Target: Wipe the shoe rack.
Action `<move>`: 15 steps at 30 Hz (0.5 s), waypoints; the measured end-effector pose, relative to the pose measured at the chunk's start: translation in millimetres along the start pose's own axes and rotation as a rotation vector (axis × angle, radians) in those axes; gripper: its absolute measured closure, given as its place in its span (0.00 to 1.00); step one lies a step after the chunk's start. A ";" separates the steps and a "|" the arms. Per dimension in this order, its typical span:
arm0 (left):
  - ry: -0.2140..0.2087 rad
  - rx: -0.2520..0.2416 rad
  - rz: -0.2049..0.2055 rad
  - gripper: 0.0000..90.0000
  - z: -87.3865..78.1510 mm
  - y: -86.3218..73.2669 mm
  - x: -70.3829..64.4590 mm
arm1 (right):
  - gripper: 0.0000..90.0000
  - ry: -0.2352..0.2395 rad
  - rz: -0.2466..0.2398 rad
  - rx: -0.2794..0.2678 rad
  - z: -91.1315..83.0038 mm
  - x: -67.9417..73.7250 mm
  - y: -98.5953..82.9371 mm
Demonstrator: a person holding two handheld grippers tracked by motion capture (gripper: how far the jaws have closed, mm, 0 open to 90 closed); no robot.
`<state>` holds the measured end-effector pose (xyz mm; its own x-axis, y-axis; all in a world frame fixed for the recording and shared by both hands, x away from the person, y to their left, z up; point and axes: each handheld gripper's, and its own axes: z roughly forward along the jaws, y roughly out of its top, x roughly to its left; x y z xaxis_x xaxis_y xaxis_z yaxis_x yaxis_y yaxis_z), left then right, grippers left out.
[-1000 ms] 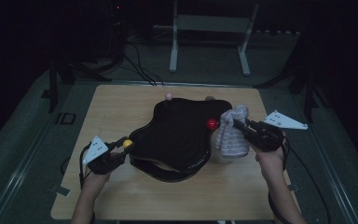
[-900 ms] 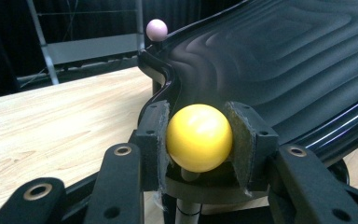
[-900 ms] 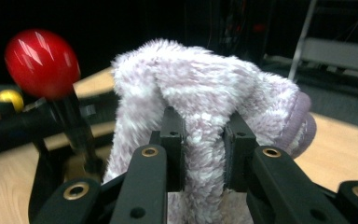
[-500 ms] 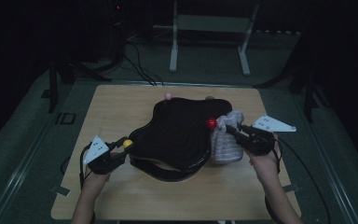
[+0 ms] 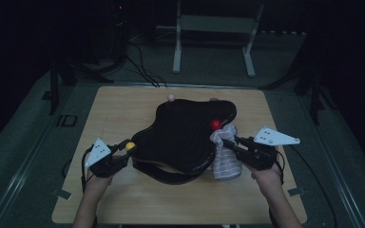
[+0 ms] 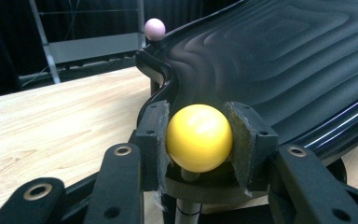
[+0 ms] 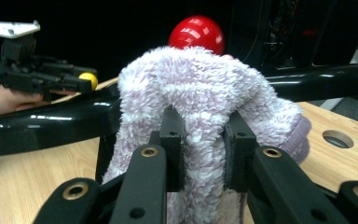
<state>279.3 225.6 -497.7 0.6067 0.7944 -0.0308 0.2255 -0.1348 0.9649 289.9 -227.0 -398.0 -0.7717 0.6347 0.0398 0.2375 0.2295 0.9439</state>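
Observation:
A black wavy-edged rack [image 5: 185,137] stands mid-table with ball-tipped posts. My left gripper [image 5: 123,151] is shut on the yellow ball [image 5: 130,146] at its left corner; in the left gripper view the yellow ball [image 6: 199,137] sits squeezed between the pads [image 6: 154,135], beside the ribbed black top [image 6: 298,60]. My right gripper [image 5: 225,142] is shut on a fuzzy pale-lilac sock [image 5: 225,154] that hangs over the right rim beneath the red ball [image 5: 215,124]. The right gripper view has the sock [image 7: 205,102] pinched in the jaws, with the red ball [image 7: 196,31] just behind it.
A pink ball [image 5: 171,97] tops the rack's far corner, also the pink ball [image 6: 154,29]. Bare wooden table [image 5: 119,109] surrounds the rack. A metal stand [image 5: 214,38] and cables lie on the dark floor beyond. A hole [image 7: 337,138] marks the tabletop.
My right gripper has carried the sock slightly left and inward toward the red ball, and the sock now drapes lower by the rim. The left gripper has stayed on the yellow ball.

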 end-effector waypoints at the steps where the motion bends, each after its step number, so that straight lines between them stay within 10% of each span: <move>1: 0.001 0.000 0.000 0.67 -0.1 -0.1 0.0 | 0.82 0.005 -0.004 0.017 3.8 1.5 -2.1; 6: 0.004 0.001 0.007 0.67 -0.1 0.2 -0.5 | 0.82 0.005 0.014 0.076 11.0 -2.8 -13.9; 15: 0.007 0.001 0.006 0.67 -0.1 0.1 -0.8 | 0.82 0.030 -0.007 -0.059 -34.0 6.1 10.3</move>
<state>278.8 225.1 -497.5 0.6029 0.7974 -0.0234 0.2224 -0.1398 0.9649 267.6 -245.9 -376.9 -0.7906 0.6109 0.0418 0.1971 0.1893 0.9619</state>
